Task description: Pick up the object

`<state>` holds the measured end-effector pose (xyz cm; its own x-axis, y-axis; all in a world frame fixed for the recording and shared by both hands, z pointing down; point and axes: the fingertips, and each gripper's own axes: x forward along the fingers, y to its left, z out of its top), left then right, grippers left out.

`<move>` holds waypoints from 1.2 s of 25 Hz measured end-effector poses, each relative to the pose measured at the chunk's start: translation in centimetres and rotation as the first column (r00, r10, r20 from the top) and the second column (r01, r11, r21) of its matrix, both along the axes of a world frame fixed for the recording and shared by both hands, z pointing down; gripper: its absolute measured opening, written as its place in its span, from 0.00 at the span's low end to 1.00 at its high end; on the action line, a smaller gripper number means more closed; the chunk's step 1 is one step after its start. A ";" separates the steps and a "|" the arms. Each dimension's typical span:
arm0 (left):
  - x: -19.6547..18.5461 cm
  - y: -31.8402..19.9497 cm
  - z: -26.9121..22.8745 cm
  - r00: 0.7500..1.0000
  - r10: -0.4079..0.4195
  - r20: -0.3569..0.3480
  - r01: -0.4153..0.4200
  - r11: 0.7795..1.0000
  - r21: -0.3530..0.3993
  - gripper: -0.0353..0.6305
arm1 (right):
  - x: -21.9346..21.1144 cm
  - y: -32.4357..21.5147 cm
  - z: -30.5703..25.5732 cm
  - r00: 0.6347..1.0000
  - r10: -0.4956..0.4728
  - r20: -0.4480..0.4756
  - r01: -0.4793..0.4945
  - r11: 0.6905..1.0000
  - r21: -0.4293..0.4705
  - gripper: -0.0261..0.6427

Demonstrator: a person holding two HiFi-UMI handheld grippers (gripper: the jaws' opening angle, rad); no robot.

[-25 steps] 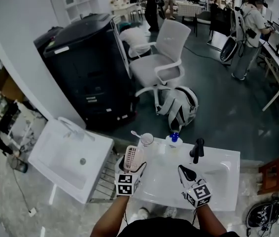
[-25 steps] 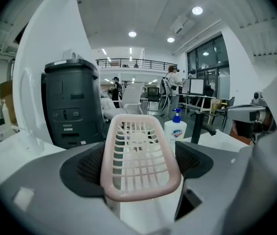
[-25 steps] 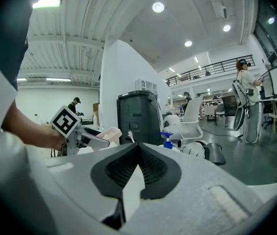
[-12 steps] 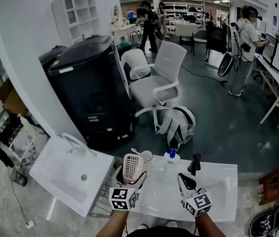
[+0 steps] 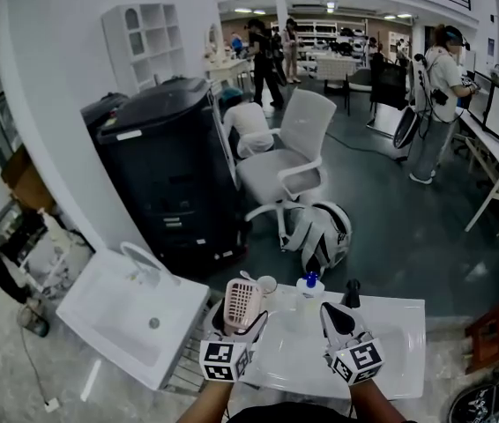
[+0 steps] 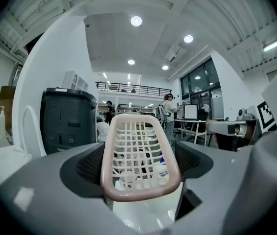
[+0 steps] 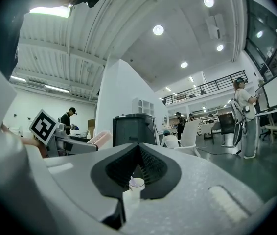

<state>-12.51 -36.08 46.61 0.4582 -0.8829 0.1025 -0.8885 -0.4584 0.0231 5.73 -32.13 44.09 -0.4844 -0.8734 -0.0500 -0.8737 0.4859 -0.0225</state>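
The left gripper (image 6: 141, 165) has its jaws closed on the sides of a pink plastic basket (image 6: 139, 151), an open lattice tray with a rounded rim that fills the centre of the left gripper view and stands up out of the jaws. The right gripper (image 7: 137, 168) has its jaws pressed together on nothing; a small white cup (image 7: 136, 183) shows beyond them. In the head view both grippers sit at the bottom centre, the basket seemingly raised over the left edge of a white washbasin (image 5: 391, 324). A blue-capped bottle (image 5: 309, 282) and a dark tap (image 5: 349, 293) stand just behind. A second white sink (image 5: 135, 311) lies at lower left (an office chair and a black bin stand further back). The basket looks light and thin-walled, likely to flex or crack under a hard squeeze, so the solid rim near one end seems the safest hold.
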 end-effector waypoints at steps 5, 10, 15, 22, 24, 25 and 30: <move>0.3 0.8 0.1 1.000 0.008 -0.008 -0.008 1.000 -0.015 0.76 | -0.7 1.0 -0.3 0.997 -0.012 -0.072 0.014 1.000 0.026 0.04; 0.1 1.2 0.5 1.000 0.005 -0.006 -0.005 1.000 -0.019 0.76 | -1.0 1.6 -0.5 0.996 -0.007 -0.093 0.011 0.999 0.045 0.04; -0.1 1.6 0.6 1.000 0.004 -0.005 -0.004 1.000 -0.018 0.76 | -1.0 2.1 -1.1 0.991 0.033 -0.132 -0.022 0.996 0.088 0.04; -0.1 2.0 0.8 1.000 -0.001 0.005 0.001 1.000 -0.022 0.76 | -0.8 2.1 -0.6 0.992 0.041 -0.122 -0.031 0.996 0.082 0.04; -0.2 1.9 0.9 1.000 -0.001 0.006 0.001 1.000 -0.024 0.76 | -0.9 1.9 -0.4 0.991 0.040 -0.126 -0.030 0.996 0.080 0.04; -0.3 2.0 0.9 1.000 -0.001 0.005 0.001 1.000 -0.027 0.76 | -1.0 1.9 -0.4 0.991 0.041 -0.128 -0.032 0.997 0.077 0.04; -0.3 2.0 0.7 1.000 0.002 0.002 -0.002 1.000 -0.027 0.76 | -1.3 1.8 -0.3 0.992 0.034 -0.121 -0.027 0.998 0.060 0.04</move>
<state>-12.79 -34.03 47.31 0.4596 -0.8790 0.1270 -0.8877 -0.4592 0.0341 4.45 -30.32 43.81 -0.4630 -0.8853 -0.0437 -0.8827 0.4561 0.1127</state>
